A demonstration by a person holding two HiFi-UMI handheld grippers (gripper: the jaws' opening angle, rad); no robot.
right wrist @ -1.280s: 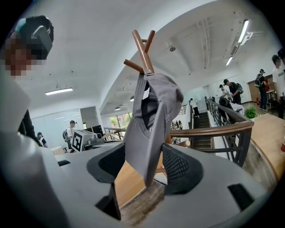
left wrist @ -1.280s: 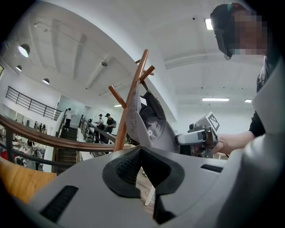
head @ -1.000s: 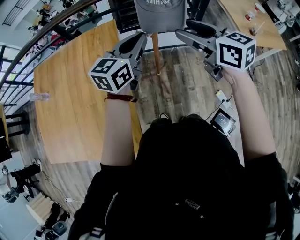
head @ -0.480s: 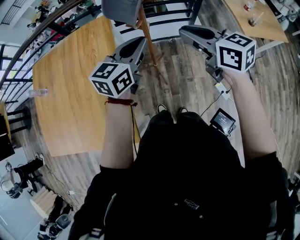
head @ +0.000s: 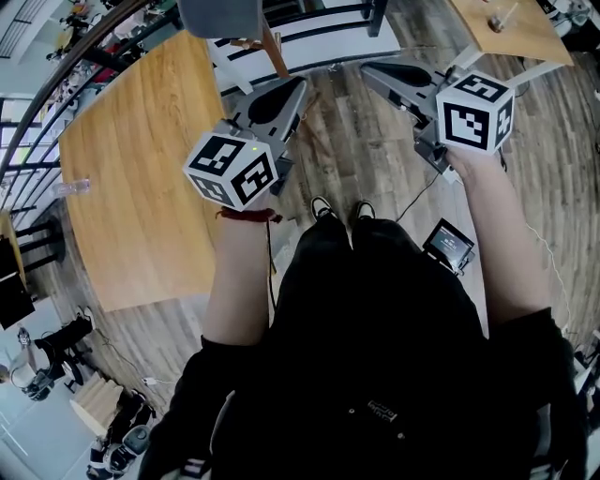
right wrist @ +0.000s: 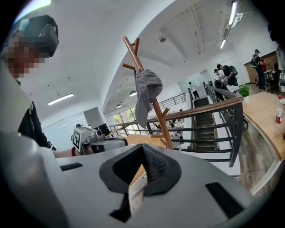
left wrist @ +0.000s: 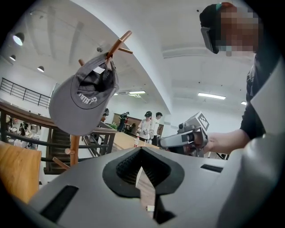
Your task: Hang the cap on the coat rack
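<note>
The grey cap (left wrist: 82,100) hangs from an upper peg of the wooden coat rack (left wrist: 118,44), free of both grippers. It also shows at the head view's top edge, the cap (head: 220,17) above the rack's pole (head: 275,52). My left gripper (head: 298,89) is held back from the rack, shut and empty, with its tips (left wrist: 141,149) met. To its right, my right gripper (head: 367,67) has just been closing and is shut with nothing between its jaws (right wrist: 143,146). From that side the cap (right wrist: 146,95) droops on the rack (right wrist: 159,116).
A large wooden table (head: 141,187) with a clear bottle (head: 75,190) lies at the left. A black railing (head: 309,21) runs behind the rack, with another table (head: 511,28) at the top right. A small device (head: 448,246) with a cable sits on the floor. People (left wrist: 147,124) stand far off.
Both grippers have drawn back from the rack, so the cap and pole now sit farther off at the top left of the head view. The cap stays on its peg.
</note>
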